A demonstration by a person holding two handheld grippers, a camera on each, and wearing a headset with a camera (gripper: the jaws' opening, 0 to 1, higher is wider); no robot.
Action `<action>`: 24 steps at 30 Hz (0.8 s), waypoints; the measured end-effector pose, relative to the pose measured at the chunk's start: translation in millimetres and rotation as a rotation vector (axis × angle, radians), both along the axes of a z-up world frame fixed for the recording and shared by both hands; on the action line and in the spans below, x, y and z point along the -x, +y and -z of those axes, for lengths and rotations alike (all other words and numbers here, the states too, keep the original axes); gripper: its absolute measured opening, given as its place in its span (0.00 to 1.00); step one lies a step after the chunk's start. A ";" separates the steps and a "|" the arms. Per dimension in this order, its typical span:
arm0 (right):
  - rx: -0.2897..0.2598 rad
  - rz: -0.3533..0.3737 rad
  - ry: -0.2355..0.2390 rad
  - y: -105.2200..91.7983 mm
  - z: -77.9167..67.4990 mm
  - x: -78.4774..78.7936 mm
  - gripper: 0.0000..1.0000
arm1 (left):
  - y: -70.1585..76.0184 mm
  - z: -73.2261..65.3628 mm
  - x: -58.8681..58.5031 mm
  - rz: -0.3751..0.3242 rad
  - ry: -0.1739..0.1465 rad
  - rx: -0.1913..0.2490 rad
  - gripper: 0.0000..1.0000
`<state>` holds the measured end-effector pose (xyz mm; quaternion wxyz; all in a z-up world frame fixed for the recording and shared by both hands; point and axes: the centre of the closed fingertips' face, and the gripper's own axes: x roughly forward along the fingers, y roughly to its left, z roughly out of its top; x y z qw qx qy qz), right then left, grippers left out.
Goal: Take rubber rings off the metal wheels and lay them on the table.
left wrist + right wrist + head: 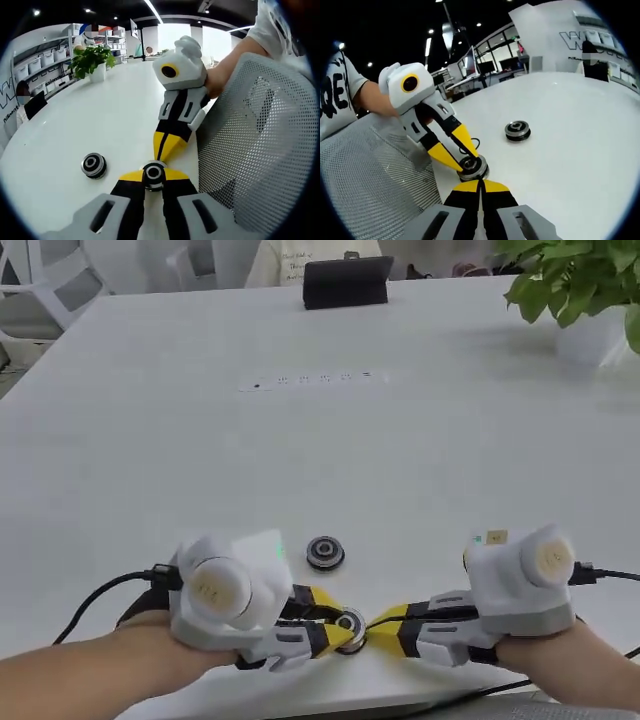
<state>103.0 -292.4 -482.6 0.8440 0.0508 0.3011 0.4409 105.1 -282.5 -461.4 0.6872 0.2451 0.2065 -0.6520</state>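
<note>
Metal wheel with a dark rubber ring around it lies at the near edge of the white table, right in front of the person, and both tools meet on it. The left tool is clamped on this wheel, one yellow jaw tip on either side of its rim. The right tool comes at the wheel from the opposite side with its jaws pressed together, their yellow tips touching the wheel's rim; whether they pinch the ring I cannot tell. The person's left hand and right hand back the tools on either side of the wheel. On the person's side of the wheel, a grey mesh chair back shows in the gripper views. Just beyond the wheel, apart from both tools, a second wheel lies flat with its dark ring on. Farther past the wheel a faint row of small marks crosses the table. Well beyond that, at the far edge, stands a dark screen, and far off to the right of the wheel a leafy plant in a white pot.
</note>
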 end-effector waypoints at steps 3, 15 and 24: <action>-0.022 0.018 0.013 -0.6 -1.5 0.1 0.00 | -0.1 0.1 -0.2 0.000 -0.005 -0.002 0.07; -0.132 0.096 0.032 -5.4 -13.6 -6.5 0.00 | -2.2 0.2 0.3 -0.004 -0.013 -0.004 0.07; -0.152 0.109 0.028 -4.1 -17.2 -7.2 0.00 | -4.2 0.3 -1.1 -0.017 -0.020 -0.005 0.07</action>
